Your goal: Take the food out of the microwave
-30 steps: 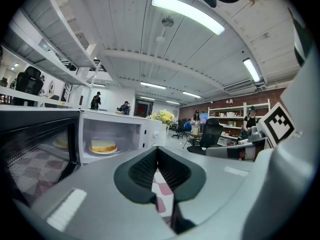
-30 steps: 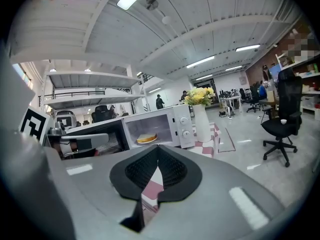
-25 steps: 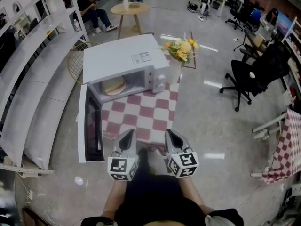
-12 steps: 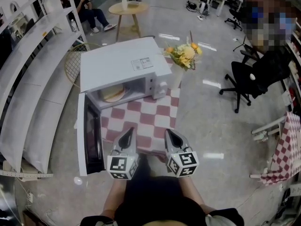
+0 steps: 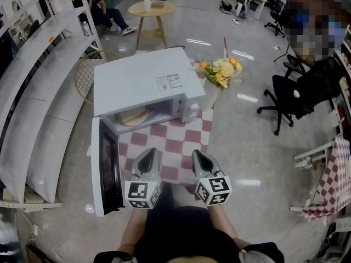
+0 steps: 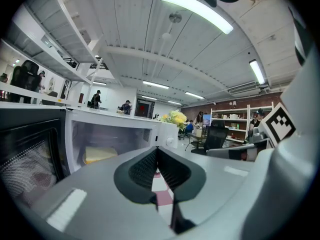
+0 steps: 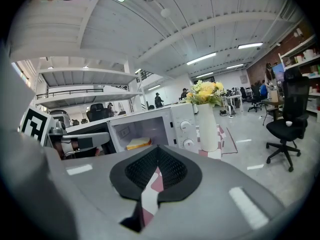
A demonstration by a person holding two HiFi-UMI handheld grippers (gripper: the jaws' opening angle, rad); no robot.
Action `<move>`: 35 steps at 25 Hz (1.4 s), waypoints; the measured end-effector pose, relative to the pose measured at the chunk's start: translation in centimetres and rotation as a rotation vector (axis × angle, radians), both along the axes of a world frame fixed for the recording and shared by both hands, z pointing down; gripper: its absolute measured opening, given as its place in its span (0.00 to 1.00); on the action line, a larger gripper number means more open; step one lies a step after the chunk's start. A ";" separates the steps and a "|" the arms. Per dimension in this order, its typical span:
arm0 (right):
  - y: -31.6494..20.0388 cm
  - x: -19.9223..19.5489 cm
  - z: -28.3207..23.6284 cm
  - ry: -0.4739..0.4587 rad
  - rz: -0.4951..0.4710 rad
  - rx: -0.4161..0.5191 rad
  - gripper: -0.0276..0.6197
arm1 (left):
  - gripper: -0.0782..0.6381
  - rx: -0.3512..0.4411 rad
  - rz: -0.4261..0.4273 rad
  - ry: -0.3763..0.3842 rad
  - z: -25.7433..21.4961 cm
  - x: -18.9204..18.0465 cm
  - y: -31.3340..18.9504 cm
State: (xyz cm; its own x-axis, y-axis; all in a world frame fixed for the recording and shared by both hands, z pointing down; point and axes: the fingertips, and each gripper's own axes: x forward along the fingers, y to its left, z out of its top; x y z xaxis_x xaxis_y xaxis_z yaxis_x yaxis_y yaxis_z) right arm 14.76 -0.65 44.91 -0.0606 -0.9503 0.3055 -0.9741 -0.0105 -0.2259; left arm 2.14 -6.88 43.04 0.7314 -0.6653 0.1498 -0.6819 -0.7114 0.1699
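The left tongs are closed: in the left gripper view the 2 ribbed pads meet at the tip with nothing between them. The right tongs are closed too, pads together and empty. Both are held side by side, a little apart, low in the head view, each with its marker cube nearest the person's body. Both point toward the microwave.

Under and just ahead of the tips lies a red-and-white checked cloth that covers the counter. Neither pair of tongs touches it.

At the far side of the cloth stands the white microwave. Its door is swung fully open to the left, reaching along the left edge of the cloth to beside the left tongs. The food is inside the open cavity, toward its left side, well apart from both tongs. It is a pale, flat, bread-like piece; in the right gripper view it looks like a slice with a yellow edge.

Just right of the microwave, at its control panel, stands a white vase of yellow and white flowers.

Farther off, white shelves run along the left, a black office chair stands on the shiny floor to the right, and a round wooden table stands behind the microwave, with a seated person beside it.
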 end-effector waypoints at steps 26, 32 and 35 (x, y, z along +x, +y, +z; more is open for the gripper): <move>-8.9 0.6 -0.6 0.001 0.029 0.014 0.05 | 0.12 -0.034 -0.005 -0.001 0.5 0.3 -8.4; -9.8 0.1 -0.4 0.010 0.056 0.037 0.04 | 0.12 -0.059 -0.001 0.001 1.9 -0.2 -9.4; -10.2 0.0 -0.3 0.018 0.057 0.035 0.04 | 0.12 -0.073 -0.006 0.006 2.4 -0.5 -9.6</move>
